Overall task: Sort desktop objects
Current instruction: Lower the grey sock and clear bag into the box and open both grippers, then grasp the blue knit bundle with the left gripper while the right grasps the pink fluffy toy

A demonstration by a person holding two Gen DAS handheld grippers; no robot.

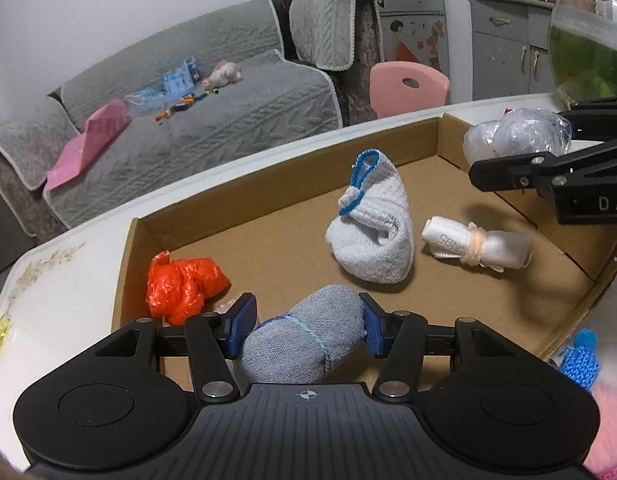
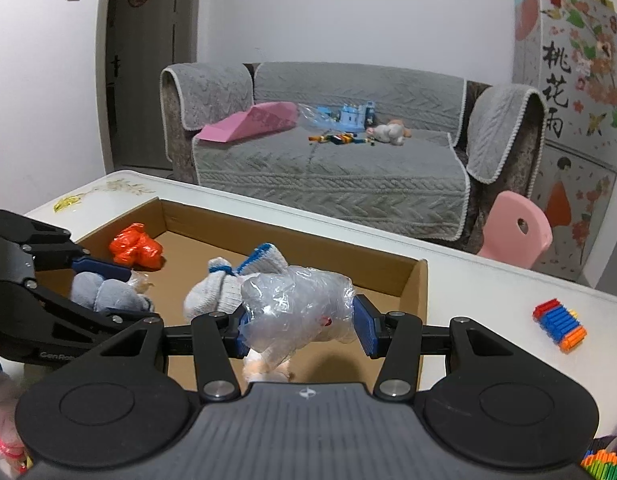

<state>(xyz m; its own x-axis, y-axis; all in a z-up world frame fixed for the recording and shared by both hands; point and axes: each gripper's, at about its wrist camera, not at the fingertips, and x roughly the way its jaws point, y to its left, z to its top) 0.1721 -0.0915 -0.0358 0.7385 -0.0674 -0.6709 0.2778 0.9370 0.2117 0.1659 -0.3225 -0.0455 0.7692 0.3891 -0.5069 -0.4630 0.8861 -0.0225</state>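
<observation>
A shallow cardboard box [image 1: 292, 160] lies on the white table [image 1: 68, 256]. My left gripper [image 1: 306, 322] is shut on a grey rolled sock [image 1: 308, 340] over the box's near edge; it also shows in the right wrist view [image 2: 104, 294]. My right gripper [image 2: 300, 326] is shut on a crumpled clear plastic bag [image 2: 296, 300], held above the box's right part; the bag also shows in the left wrist view [image 1: 516, 136]. In the box lie an orange plastic bag [image 1: 180, 284], a white sock with blue trim [image 1: 372, 232] and a white rolled cloth [image 1: 476, 242].
A striped block of coloured sticks [image 2: 558, 324] lies on the table right of the box. A blue knitted item [image 1: 580, 356] and a pink fluffy item [image 1: 608, 432] lie near the box's right corner. A glass bowl [image 1: 588, 40] stands at the far right.
</observation>
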